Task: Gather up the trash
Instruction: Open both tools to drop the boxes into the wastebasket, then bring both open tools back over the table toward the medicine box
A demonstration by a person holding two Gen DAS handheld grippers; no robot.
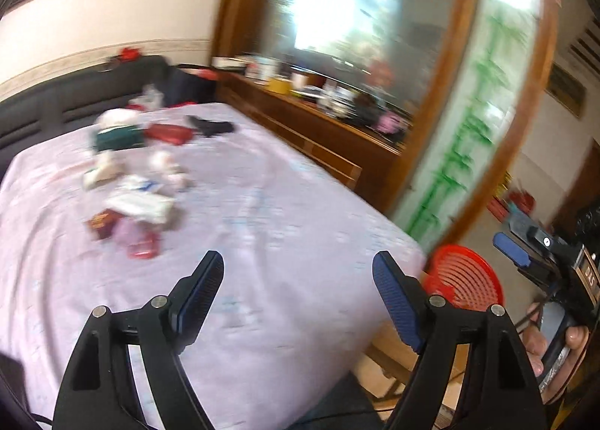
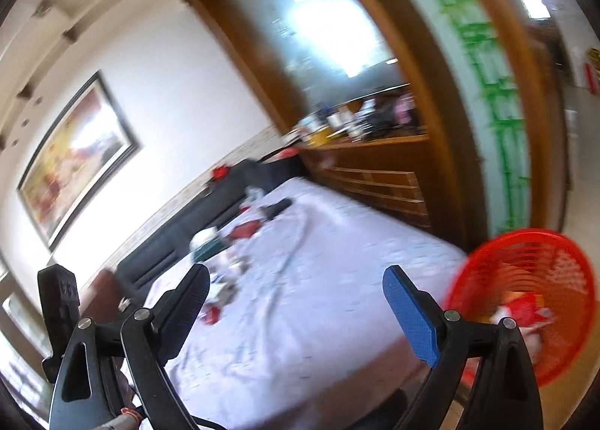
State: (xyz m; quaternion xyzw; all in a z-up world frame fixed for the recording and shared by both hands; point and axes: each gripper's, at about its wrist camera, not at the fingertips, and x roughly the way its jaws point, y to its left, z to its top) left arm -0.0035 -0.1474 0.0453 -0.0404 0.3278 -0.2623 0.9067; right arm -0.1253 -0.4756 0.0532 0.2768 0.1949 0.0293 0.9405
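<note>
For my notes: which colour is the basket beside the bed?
Red. The basket shows best in the right wrist view.

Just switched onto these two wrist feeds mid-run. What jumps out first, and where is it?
The bright red basket stands out at the bed's near right corner, with red and white wrappers already inside. Next is the litter pile scattered on the pale bedsheet, toward the dark headboard. Both the left gripper and the right gripper are open and empty over the bed.
</note>
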